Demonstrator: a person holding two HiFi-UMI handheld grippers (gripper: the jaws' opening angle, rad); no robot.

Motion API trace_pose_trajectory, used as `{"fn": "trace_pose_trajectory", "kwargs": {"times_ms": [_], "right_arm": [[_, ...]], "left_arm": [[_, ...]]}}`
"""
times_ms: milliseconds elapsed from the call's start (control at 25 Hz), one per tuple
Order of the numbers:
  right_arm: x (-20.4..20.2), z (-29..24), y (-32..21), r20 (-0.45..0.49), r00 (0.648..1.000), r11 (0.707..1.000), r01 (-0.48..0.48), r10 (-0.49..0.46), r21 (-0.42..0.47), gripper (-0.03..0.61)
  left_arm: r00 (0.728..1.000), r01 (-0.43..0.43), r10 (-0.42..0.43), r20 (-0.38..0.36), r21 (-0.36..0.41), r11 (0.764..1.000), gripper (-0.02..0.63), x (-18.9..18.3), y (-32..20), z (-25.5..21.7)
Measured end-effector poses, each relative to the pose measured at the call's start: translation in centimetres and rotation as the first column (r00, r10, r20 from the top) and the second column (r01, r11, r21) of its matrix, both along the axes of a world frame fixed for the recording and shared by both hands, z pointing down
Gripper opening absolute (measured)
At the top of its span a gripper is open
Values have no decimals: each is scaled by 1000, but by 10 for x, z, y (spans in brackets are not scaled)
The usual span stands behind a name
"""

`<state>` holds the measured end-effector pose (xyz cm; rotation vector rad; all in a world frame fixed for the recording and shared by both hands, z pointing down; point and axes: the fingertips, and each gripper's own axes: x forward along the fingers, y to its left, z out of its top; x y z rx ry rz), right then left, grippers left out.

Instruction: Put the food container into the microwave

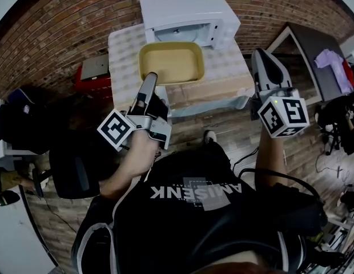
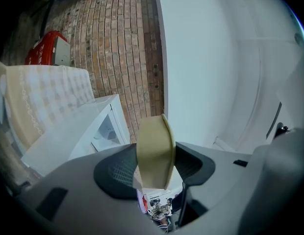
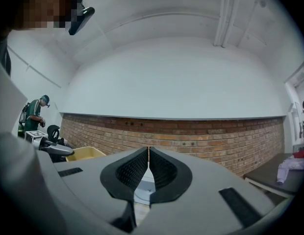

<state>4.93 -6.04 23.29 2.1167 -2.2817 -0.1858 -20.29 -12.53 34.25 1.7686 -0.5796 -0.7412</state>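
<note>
Upper centre of the head view: shallow tan food container, a rounded rectangle, smooth and matt, with a thin raised rim. Sits just below the white, boxy microwave in the frame, over the pale patterned cloth of the table. Clamped at its near rim by the left gripper.

Only in the left gripper view, the grip itself: dark ribbed pads pressing both sides of the rim wall, container edge-on at centre frame. Glossy red box at upper left.

At the head view's right, well apart from the container: right gripper, grey and tapered.

Only in the right gripper view: jaws closed together, nothing between. Rough brick wall across mid-frame, person in green at far left.
</note>
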Motion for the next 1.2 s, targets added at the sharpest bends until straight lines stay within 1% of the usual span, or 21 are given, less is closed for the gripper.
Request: {"fn": "trace_pose_trajectory", "kwargs": {"times_ms": [120, 320, 600, 760, 880, 1040, 1200], "right_arm": [[13, 0, -21, -1, 999, 999, 33, -33, 2, 43], [38, 0, -64, -2, 994, 994, 105, -105, -6, 43], [80, -8, -126, 13, 984, 984, 178, -178, 3, 43], [103, -5, -153, 25, 976, 976, 218, -218, 6, 43], [119, -5, -169, 33, 967, 968, 252, -252, 11, 43], [136, -4, -192, 45, 955, 956, 294, -294, 14, 43], [152, -2, -216, 55, 943, 945, 327, -327, 15, 43]], "left_arm": [[1000, 28, -28, -3, -1, 1000, 235, 12, -12, 0], [994, 109, -109, -8, -14, 994, 235, 32, -36, -1], [978, 209, -208, 22, -16, 978, 235, 60, -75, -5], [969, 246, -246, 35, -12, 969, 235, 83, -89, -4], [958, 283, -282, 60, -10, 959, 235, 100, -97, -1], [937, 343, -340, 84, -20, 939, 235, 113, -109, 4], [920, 379, -374, 113, -27, 925, 235, 128, -126, 9]]}}
